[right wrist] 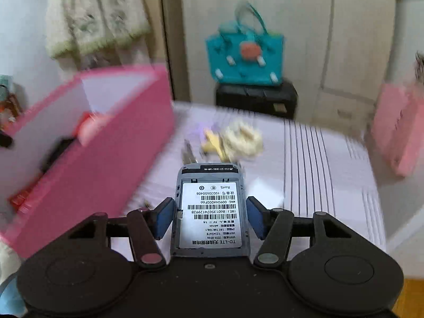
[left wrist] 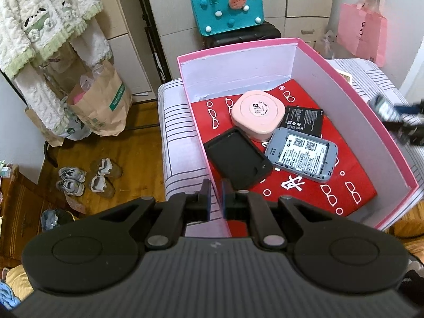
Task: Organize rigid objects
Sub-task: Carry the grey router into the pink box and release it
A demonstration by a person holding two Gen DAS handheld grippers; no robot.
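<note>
A pink box with white inner walls and a red patterned floor stands on a striped surface. Inside lie a pink round case, a black battery, a grey router shell and a black cover. My left gripper is shut on the box's near left wall. My right gripper is shut on a second grey router shell, label up, held above the striped surface to the right of the box. It also shows in the left wrist view beyond the box's right wall.
A yellow-white fluffy item and small objects lie on the striped surface ahead. A teal bag on a black case stands behind. A pink bag hangs at right. Paper bags and shoes sit on the floor at left.
</note>
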